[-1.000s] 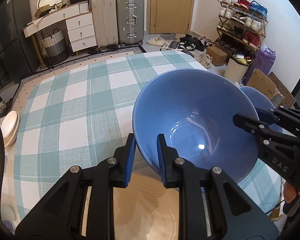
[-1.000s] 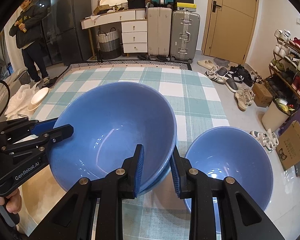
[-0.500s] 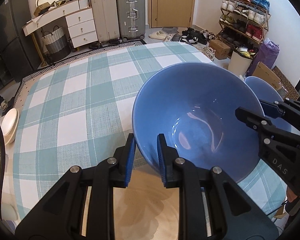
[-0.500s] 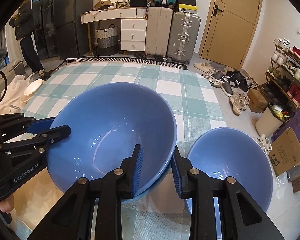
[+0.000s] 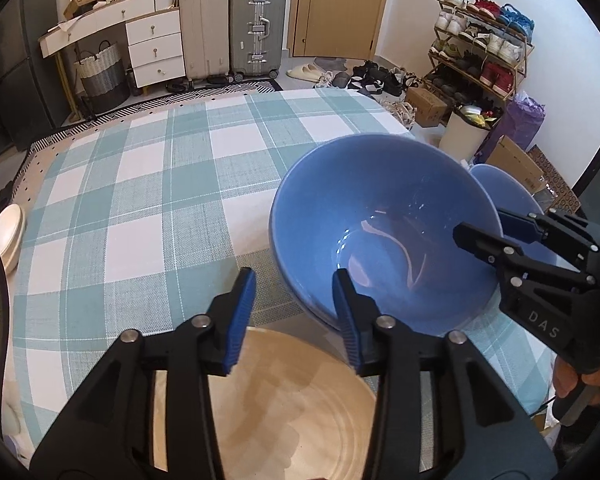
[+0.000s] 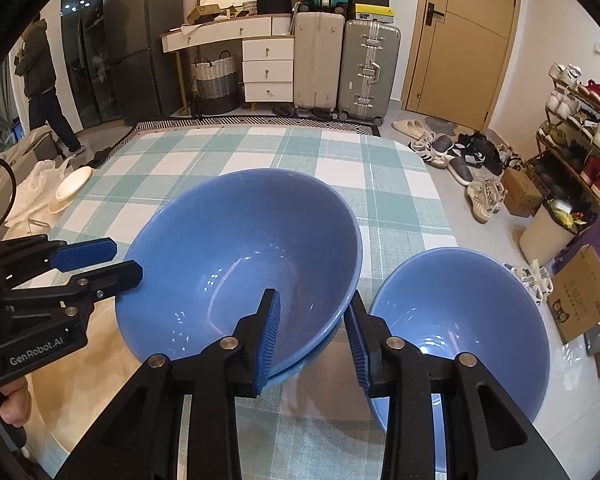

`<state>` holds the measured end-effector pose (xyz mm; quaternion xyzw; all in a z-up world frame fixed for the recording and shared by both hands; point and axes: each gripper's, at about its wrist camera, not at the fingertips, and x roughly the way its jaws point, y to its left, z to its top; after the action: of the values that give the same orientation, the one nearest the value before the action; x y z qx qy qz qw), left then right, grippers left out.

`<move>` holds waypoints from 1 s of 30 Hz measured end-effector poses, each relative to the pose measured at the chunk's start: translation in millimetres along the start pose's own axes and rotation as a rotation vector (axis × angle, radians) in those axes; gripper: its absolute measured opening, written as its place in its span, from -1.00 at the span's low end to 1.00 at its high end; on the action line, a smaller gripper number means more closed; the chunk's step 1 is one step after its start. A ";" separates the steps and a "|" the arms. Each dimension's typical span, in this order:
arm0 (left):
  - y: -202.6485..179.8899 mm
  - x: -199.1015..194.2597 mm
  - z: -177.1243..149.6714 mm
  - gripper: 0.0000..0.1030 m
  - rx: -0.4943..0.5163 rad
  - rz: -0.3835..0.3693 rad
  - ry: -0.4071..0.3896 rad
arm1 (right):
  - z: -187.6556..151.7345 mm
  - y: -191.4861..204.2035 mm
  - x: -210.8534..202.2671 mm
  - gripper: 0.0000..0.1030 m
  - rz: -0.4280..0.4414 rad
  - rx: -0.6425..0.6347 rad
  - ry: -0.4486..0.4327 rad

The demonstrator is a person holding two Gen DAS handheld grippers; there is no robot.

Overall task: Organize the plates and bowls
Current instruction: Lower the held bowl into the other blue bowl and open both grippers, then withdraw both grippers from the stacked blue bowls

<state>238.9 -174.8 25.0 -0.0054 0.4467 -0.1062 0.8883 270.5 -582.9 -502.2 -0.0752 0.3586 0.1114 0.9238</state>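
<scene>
A large blue bowl (image 5: 384, 232) (image 6: 244, 256) sits nested in another blue bowl on the checked tablecloth. My left gripper (image 5: 294, 300) is open, its right finger inside the bowl's near rim, its left finger outside. My right gripper (image 6: 312, 320) is open and straddles the bowl's rim without clamping it. A second blue bowl (image 6: 460, 320) (image 5: 500, 188) stands just to the right. A wooden plate (image 5: 268, 404) lies under my left gripper.
The teal-and-white checked tablecloth (image 5: 148, 184) covers the table. A white plate (image 6: 74, 182) lies off the table's left side. Suitcases (image 6: 348, 64), a dresser, a shoe rack (image 6: 580, 136) and a person (image 6: 40, 80) stand beyond the table.
Both grippers opened and let go of the bowl's rim. The bowl has come down onto the bowl beneath it, and the left gripper has pulled back a little.
</scene>
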 end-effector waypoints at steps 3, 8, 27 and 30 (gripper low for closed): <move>4.2 -11.0 -1.3 0.20 -0.027 -0.018 -0.008 | -0.8 -4.7 -3.3 -0.21 0.020 0.019 -0.006; 3.1 -34.0 -3.3 0.44 -0.044 -0.043 -0.035 | -3.1 -15.4 -22.3 0.24 0.050 0.060 -0.050; -88.4 -73.9 -14.9 0.96 0.054 -0.113 -0.084 | -43.6 -77.1 -104.2 0.99 0.019 0.184 -0.197; -100.6 -72.1 -16.6 0.96 0.057 -0.123 -0.078 | -52.8 -88.5 -112.5 0.99 0.001 0.204 -0.210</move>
<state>165.5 -257.8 82.6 -0.0116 0.4073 -0.1728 0.8967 178.6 -696.8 -459.2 0.0313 0.2694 0.0821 0.9590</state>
